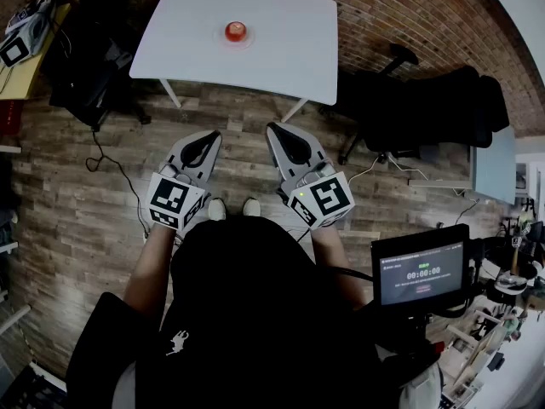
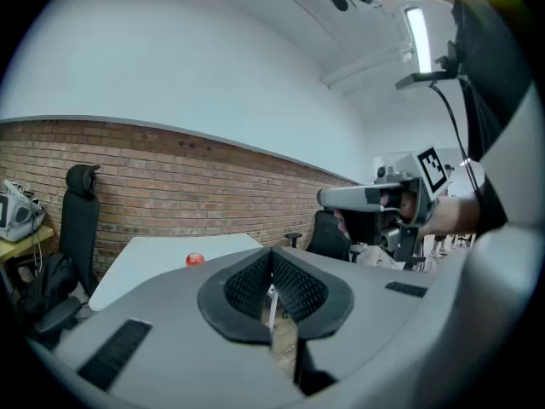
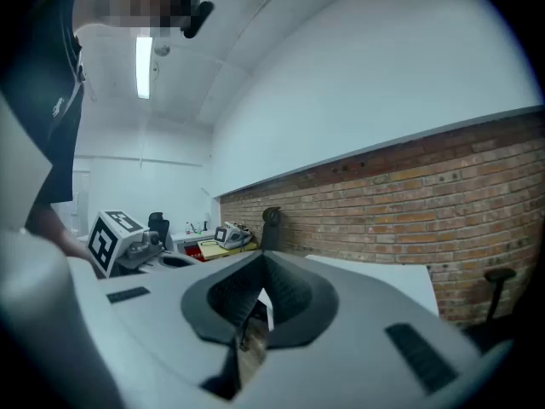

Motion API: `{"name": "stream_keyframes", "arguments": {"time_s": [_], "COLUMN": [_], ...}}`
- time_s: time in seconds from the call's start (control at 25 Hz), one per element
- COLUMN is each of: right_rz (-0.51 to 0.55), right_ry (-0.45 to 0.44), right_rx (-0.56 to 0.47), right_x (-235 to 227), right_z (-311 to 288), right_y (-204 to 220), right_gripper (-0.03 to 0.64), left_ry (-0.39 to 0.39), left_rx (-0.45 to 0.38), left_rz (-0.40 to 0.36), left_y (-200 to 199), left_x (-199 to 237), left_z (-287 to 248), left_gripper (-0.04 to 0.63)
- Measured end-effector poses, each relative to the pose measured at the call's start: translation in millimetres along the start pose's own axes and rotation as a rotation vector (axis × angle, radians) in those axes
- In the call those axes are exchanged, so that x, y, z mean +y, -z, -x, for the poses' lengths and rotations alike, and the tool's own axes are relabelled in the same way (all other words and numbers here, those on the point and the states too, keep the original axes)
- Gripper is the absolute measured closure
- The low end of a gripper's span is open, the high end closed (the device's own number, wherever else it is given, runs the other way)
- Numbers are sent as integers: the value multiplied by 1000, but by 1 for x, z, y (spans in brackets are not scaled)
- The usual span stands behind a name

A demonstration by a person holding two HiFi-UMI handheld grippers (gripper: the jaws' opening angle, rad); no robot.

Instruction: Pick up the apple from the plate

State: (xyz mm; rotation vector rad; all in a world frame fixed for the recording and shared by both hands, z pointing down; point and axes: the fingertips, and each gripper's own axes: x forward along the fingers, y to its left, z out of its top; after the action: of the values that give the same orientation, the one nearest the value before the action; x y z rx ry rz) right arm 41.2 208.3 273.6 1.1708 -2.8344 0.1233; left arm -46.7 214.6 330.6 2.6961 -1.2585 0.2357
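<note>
Head view, left to right: black office chair (image 1: 85, 83) off the table's left edge; white square-topped table (image 1: 281, 49) standing on wood-plank floor (image 1: 77, 203); small round red apple (image 1: 236, 31) sitting on a pale shallow plate (image 1: 220, 38) near the tabletop's middle, well apart from both grippers. Too round and too small here to give a long axis or a stem direction. Nearer the camera, left gripper (image 1: 211, 137) and right gripper (image 1: 273, 129) side by side, both aimed toward the table, each closed tip to tip on nothing. Further right, a second black office chair (image 1: 443, 100) and a small dark screen (image 1: 421, 273). Left gripper view: black ribbed pads (image 2: 247, 284) pressed together, empty; adds the apple from the side, a red dot on the tabletop left of the jaws, with a red brick wall (image 2: 213, 186) behind and the right gripper's square-marker cube (image 2: 433, 167) at far right. Right gripper view: jaws likewise shut and empty; offers the left gripper at far left and a corner of the white tabletop at right. Apple and plate together plain only from the head view.
</note>
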Motion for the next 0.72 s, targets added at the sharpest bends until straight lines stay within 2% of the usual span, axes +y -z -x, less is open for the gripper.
{"name": "stream_keyframes", "arguments": {"time_s": [0.72], "right_rz": [-64], "right_ry": [56], "right_rx": [-36], "right_x": [35], "right_z": [1], "right_y": [6], "right_gripper": [614], "left_ry": [13], "left_rx": [8], "left_rz": [-5], "left_y": [14], "left_x": [21], "left_z": [38], "left_gripper": [589]}}
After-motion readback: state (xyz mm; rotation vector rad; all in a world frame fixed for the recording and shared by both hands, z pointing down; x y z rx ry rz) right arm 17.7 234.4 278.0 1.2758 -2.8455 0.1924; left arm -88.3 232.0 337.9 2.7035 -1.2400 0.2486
